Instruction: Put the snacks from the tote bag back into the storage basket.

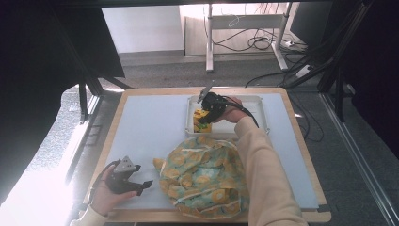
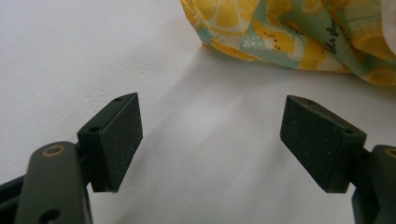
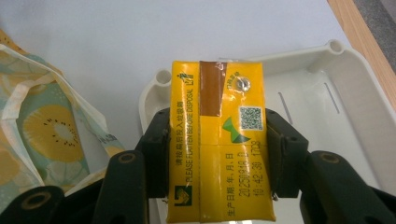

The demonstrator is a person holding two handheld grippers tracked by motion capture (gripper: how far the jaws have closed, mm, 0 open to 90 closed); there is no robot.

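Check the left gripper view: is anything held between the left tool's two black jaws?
No: the left tool stands open over the bare white table surface, its jaws wide apart.

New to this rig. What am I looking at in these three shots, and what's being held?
A person holds a hand-held two-jaw gripper in each hand; there is no robot arm. The high view looks down on the table; the other two views ride on the grippers.

The right gripper is clamped on a yellow drink carton over a white plastic tray. The left gripper rests open on the table beside a lemon-print fabric bag.
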